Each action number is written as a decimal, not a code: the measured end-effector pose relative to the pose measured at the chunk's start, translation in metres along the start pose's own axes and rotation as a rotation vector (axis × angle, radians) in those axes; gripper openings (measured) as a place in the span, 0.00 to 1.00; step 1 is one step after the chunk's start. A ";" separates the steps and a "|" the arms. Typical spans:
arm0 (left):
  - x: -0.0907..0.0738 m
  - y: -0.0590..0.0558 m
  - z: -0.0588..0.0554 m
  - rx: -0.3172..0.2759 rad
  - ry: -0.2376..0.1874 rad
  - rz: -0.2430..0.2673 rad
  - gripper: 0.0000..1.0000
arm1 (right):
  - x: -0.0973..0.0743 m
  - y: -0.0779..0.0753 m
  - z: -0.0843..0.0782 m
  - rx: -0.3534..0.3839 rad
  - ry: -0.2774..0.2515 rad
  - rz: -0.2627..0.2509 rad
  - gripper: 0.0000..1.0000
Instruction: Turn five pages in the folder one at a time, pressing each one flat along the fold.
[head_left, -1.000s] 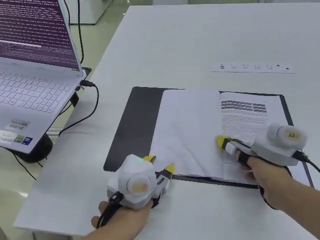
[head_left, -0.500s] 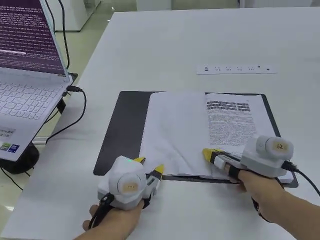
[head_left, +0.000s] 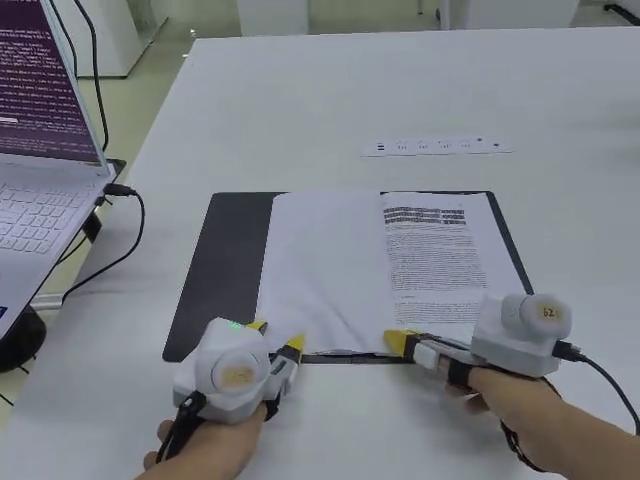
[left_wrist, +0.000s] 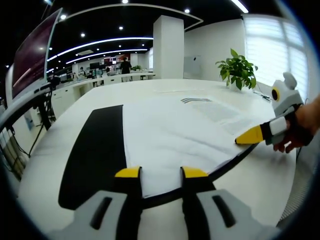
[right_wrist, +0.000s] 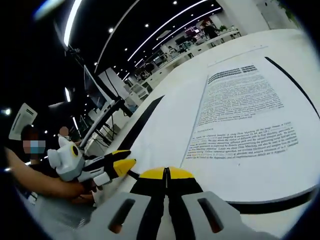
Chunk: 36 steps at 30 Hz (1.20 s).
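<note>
Folder (head_left: 215, 270) on table (head_left: 400, 90), laptop (head_left: 30, 200) to its left

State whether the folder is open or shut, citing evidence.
Open: the folder lies flat, blank page and printed page spread side by side.

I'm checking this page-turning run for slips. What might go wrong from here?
The turned page looks rumpled near the fold, so pressing may set a crease. The left gripper stands open at that page's bottom edge and might snag it. The right gripper, shut, might scuff the printed page.
</note>
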<state>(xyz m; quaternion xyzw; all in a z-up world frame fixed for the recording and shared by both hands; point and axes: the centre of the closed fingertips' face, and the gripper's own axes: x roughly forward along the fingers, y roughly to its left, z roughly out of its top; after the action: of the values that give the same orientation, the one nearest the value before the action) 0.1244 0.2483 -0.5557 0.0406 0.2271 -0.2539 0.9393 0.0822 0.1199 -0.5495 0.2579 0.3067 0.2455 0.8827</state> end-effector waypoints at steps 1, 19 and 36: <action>0.000 0.000 0.000 -0.002 0.000 0.000 0.29 | -0.001 0.001 -0.001 0.005 0.000 -0.001 0.00; 0.000 0.000 0.001 -0.006 0.027 0.002 0.29 | -0.041 0.041 -0.013 0.037 0.017 0.037 0.00; -0.034 -0.023 0.035 -0.258 0.161 -0.073 0.40 | -0.101 0.032 0.031 0.061 -0.107 -0.085 0.00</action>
<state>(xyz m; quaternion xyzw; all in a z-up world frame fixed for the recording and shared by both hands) 0.1012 0.2372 -0.5085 -0.0686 0.3337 -0.2524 0.9057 0.0241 0.0741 -0.4672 0.2842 0.2769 0.1843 0.8992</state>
